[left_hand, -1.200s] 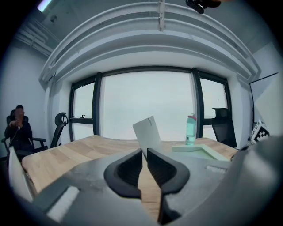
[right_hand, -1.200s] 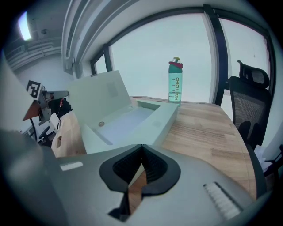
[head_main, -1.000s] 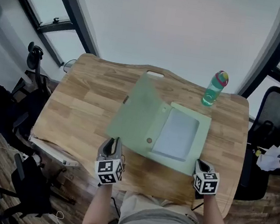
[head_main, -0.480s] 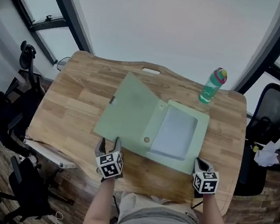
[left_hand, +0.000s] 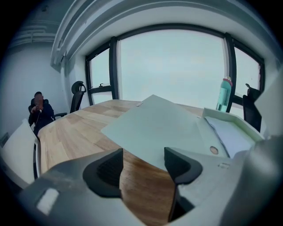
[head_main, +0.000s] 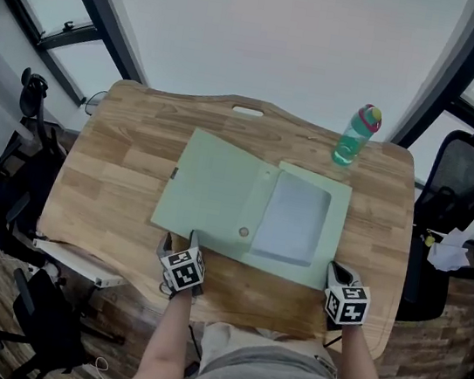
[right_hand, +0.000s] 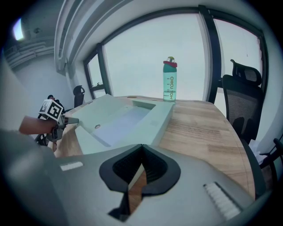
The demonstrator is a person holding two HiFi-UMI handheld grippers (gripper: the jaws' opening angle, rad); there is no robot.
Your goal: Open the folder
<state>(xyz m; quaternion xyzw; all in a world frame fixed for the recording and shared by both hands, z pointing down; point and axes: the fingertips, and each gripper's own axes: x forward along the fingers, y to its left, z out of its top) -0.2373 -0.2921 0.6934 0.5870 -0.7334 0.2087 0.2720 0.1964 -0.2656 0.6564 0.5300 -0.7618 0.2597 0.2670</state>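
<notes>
A pale green folder (head_main: 210, 193) lies open on the wooden table (head_main: 128, 150). Its cover is spread flat to the left, and its right half holds white paper (head_main: 290, 220). My left gripper (head_main: 178, 239) sits low at the cover's near edge. Its jaws are opening, and in the left gripper view (left_hand: 143, 155) only bare wood shows between them, with the cover (left_hand: 154, 126) just ahead. My right gripper (head_main: 337, 272) is at the folder's near right corner. Seen from the right gripper (right_hand: 142, 150), its jaws are closed with a thin pale strip of the folder (right_hand: 132, 117) pinched between them.
A teal water bottle (head_main: 352, 133) stands at the table's far right, beyond the folder. Black office chairs stand off the right (head_main: 462, 187) and left (head_main: 35, 97) sides. A seated person (left_hand: 39, 108) is far left. The near table edge is close to both grippers.
The folder's cover, held raised by my left gripper, has swung down flat onto the table. That gripper came down with it and let go. The right gripper has not moved.
</notes>
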